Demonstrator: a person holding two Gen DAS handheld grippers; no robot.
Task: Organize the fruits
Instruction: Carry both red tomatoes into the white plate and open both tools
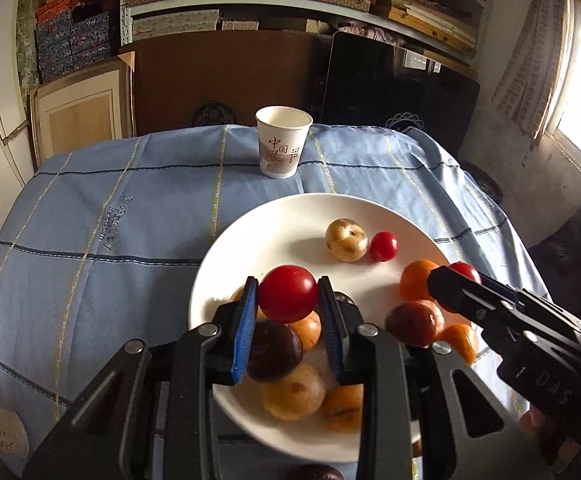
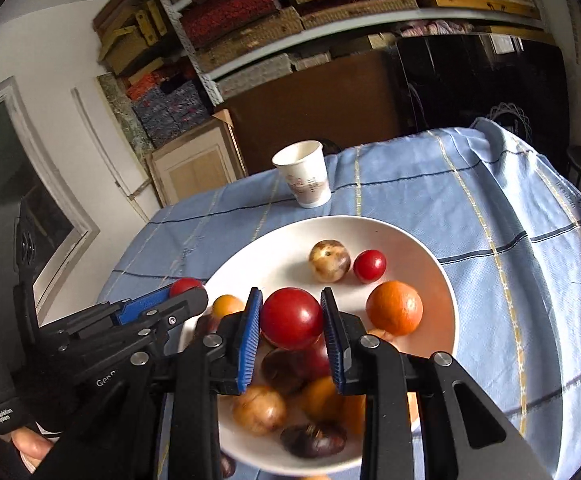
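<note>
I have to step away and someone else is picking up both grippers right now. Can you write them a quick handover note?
Left gripper: shut on a red tomato, held above the white plate.
Right gripper: shut on another red tomato, also over the plate.
On the plate: orange, small red tomato, pale speckled fruit, plus brown and yellowish fruits near the front.
Paper cup stands behind the plate on the blue cloth.
Done: both tomatoes picked.
Left: place them, then sort the rest.

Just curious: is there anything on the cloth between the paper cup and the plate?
No. In both wrist views, only bare blue cloth lies between the cup and the plate's far rim.
</note>
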